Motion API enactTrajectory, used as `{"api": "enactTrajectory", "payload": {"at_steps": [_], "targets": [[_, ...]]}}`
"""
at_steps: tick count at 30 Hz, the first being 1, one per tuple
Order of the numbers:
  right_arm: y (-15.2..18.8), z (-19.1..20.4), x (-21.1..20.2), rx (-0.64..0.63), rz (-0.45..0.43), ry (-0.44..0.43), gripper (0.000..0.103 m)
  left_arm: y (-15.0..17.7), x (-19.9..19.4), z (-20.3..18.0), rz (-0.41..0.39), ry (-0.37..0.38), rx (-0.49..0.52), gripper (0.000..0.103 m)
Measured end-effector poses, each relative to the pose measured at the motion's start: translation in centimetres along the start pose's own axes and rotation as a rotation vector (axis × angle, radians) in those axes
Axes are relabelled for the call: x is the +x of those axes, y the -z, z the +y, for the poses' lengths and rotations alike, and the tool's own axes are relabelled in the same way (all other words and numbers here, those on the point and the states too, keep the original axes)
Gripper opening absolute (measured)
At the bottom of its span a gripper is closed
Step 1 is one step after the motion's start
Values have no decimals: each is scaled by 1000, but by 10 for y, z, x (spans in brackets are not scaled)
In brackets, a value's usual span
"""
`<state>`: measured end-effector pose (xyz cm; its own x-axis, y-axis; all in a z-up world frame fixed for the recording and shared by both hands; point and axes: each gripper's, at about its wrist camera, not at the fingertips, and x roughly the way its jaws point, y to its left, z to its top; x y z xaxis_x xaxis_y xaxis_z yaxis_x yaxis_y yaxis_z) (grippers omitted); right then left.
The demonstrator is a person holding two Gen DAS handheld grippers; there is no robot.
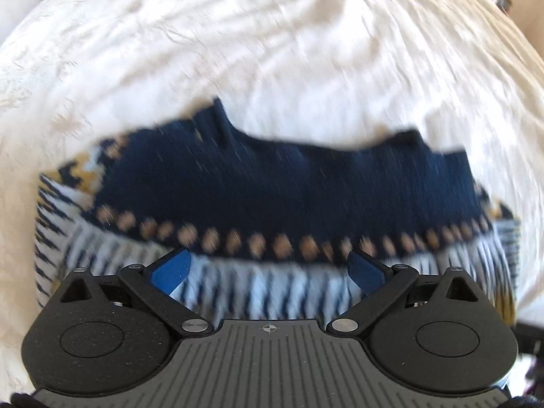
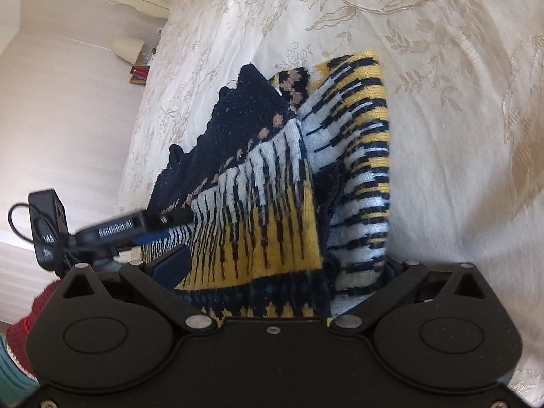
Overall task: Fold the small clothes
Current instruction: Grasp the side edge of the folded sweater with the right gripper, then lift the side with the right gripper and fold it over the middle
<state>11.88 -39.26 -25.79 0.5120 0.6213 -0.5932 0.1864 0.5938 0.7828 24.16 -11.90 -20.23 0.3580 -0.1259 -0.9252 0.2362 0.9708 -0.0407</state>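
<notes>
Right wrist view: the only readable writing is a white label on the left gripper (image 2: 163, 229), which enters from the left of the knitted garment (image 2: 272, 183); it seems to read "GenRobot.AI", though blur softens the letters. A second white mark on the black camera block (image 2: 46, 224) behind it is too smeared to read. No container shows in either view.

The knitted garment, navy with tan diamonds, pale blue-white stripes and yellow bands, lies bunched on the cream bedspread (image 2: 442, 119), which has a woven floral pattern. Its near hem drapes over the body of the right gripper (image 2: 282, 272). The right gripper's fingers are spread wide; the cloth fills the gap and hides the right one, so I cannot tell whether they pinch it. The left gripper's blue finger tip meets the garment's left edge.

In the left wrist view, heavily motion-blurred, the left gripper (image 1: 268, 268) has its blue fingers (image 1: 171, 272) spread apart, with the garment's striped band (image 1: 265, 289) between them and the navy panel (image 1: 272, 187) just beyond. Beyond the garment lies the bedspread (image 1: 272, 51).

Left of the garment, at the bedside, stand a small lamp (image 2: 127, 49) and some books (image 2: 139, 73). At the lower left edge, red knit fabric (image 2: 23, 319) lies beside teal cloth (image 2: 10, 363).
</notes>
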Motion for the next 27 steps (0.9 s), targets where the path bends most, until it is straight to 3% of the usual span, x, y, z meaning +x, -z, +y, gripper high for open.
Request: {"api": "enactTrajectory", "payload": {"at_steps": [6, 11, 17, 22, 27], "targets": [[1, 3, 1, 10, -8, 18, 103, -15, 31, 2, 61, -33, 41, 103], [-4, -1, 1, 67, -1, 11, 103, -14, 34, -3, 54, -46, 64, 103], [-9, -4, 0, 120, 12, 9, 103, -7, 0, 5, 18, -15, 68, 93], [-7, 2, 3, 114, 3, 24, 102, 17, -29, 18, 7, -8, 73, 92], [-5, 5, 7, 122, -8, 41, 72, 36, -47, 33, 26, -4, 22, 92]]}}
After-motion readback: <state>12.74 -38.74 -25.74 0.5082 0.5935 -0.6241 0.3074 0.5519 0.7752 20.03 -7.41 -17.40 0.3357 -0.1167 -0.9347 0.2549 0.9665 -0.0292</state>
